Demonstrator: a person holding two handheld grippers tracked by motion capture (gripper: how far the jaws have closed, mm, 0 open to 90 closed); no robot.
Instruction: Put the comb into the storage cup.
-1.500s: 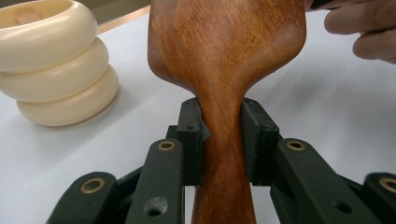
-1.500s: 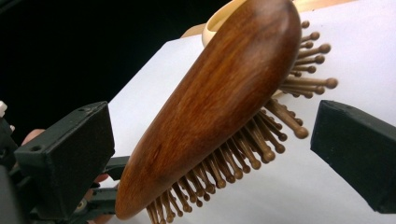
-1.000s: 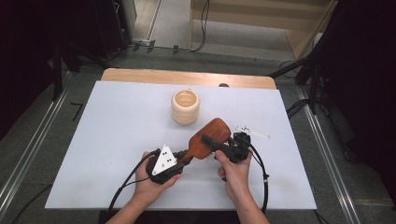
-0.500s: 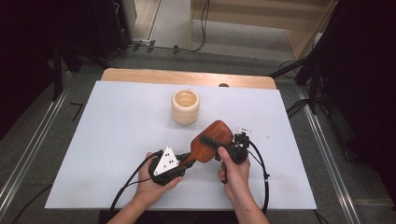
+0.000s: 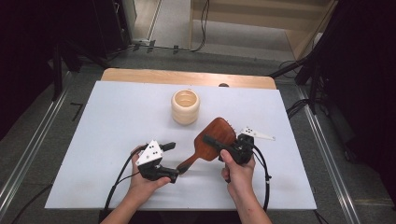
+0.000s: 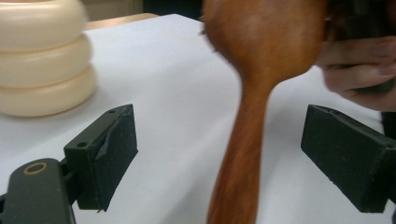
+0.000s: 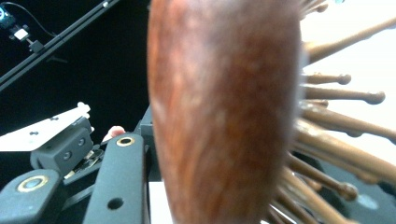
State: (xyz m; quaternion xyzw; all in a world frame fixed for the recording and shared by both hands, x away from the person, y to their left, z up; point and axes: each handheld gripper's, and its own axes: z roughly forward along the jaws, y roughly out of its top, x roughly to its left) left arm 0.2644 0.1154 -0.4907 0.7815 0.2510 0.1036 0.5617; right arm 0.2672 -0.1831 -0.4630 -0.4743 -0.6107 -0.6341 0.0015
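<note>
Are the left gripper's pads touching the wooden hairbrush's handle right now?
Apart. In the left gripper view the left gripper has just opened: the hairbrush handle stands between the pads with white table visible on both sides.

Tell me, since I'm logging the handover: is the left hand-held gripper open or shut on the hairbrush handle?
Open. The left hand-held gripper has just been opening; its pads stand clear of the hairbrush handle between them.

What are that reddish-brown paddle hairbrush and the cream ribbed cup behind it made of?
The reddish-brown paddle hairbrush looks like polished wood: streaky grain, soft sheen, and wooden pins with rounded tips. The cream ribbed cup has smooth, matte stacked rings; probably pale wood or plastic, hard to tell which.
</note>
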